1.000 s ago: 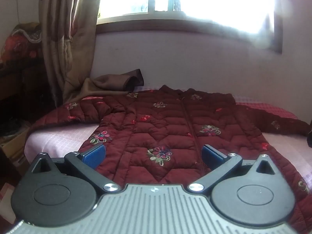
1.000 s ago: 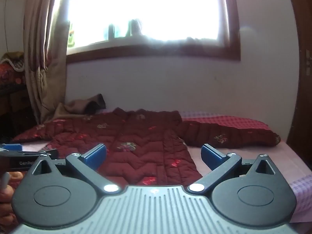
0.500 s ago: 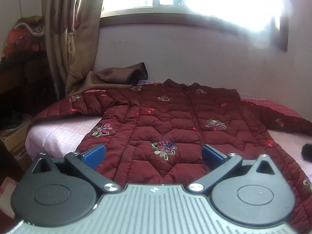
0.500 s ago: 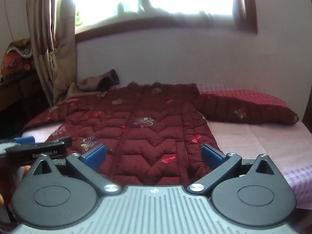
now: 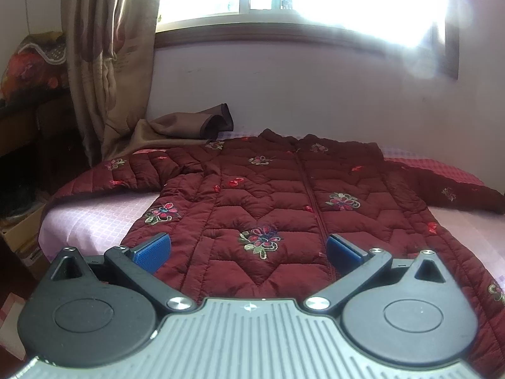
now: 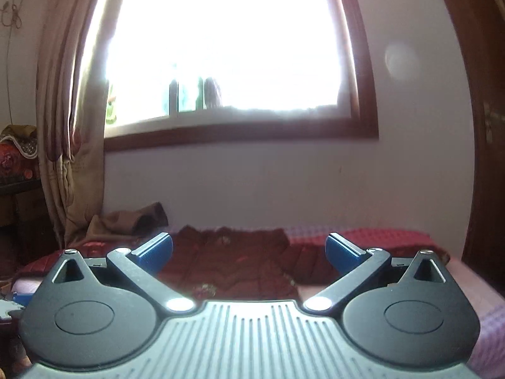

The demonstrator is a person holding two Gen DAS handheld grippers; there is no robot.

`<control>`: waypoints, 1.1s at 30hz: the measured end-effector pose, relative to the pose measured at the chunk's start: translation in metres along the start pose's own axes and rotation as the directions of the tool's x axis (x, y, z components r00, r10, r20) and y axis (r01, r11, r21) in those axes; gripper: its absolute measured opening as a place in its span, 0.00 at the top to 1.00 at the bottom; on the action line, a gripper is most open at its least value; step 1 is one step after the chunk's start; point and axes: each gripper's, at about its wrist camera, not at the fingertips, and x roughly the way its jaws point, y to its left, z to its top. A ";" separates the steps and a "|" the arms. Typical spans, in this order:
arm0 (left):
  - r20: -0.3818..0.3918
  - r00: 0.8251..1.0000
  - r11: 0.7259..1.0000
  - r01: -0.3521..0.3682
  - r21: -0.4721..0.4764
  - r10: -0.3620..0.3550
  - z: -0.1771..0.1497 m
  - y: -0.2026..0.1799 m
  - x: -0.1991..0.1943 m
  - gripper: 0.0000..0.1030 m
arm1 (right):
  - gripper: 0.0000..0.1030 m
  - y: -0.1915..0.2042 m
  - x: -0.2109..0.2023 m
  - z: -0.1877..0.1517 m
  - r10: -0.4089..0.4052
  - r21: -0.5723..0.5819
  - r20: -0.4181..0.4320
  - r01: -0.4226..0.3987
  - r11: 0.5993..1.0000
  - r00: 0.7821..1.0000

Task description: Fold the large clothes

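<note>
A large dark red quilted jacket [image 5: 268,195] with embroidered flowers lies flat, front up and zipped, on a pink bed [image 5: 94,218]. Both sleeves are spread out sideways. My left gripper [image 5: 249,249] hovers open over the jacket's lower hem, with nothing between its blue pads. In the right wrist view the same jacket [image 6: 240,262] shows low and farther off, partly hidden behind the gripper body. My right gripper [image 6: 249,251] is open and held up in the air, pointing toward the wall below the window.
A brown garment [image 5: 189,123] lies bunched at the bed's far left corner by a curtain [image 5: 107,63]. A wall with a bright window [image 6: 227,50] backs the bed. Dark furniture [image 5: 22,120] and a cardboard box [image 5: 22,237] stand left of the bed.
The left gripper has tilted slightly up and back, the jacket sitting lower in view. The right gripper has tipped upward, so the window fills its view and the jacket has dropped low.
</note>
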 end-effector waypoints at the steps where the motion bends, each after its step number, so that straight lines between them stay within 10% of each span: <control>1: 0.001 1.000 1.000 -0.001 0.001 0.001 0.000 0.000 0.000 0.00 | 0.00 -0.002 -0.001 0.001 0.018 0.003 0.009 -0.018 1.000 1.000; 19: 0.012 1.000 1.000 0.014 0.018 -0.014 -0.001 -0.003 -0.004 0.00 | 0.00 0.045 -0.009 -0.020 0.057 -0.276 0.045 -0.043 0.960 0.997; 33: 0.015 1.000 0.999 0.022 0.031 -0.023 -0.002 -0.006 -0.005 0.00 | 0.00 0.042 -0.008 -0.017 0.128 -0.228 -0.003 -0.125 0.965 0.992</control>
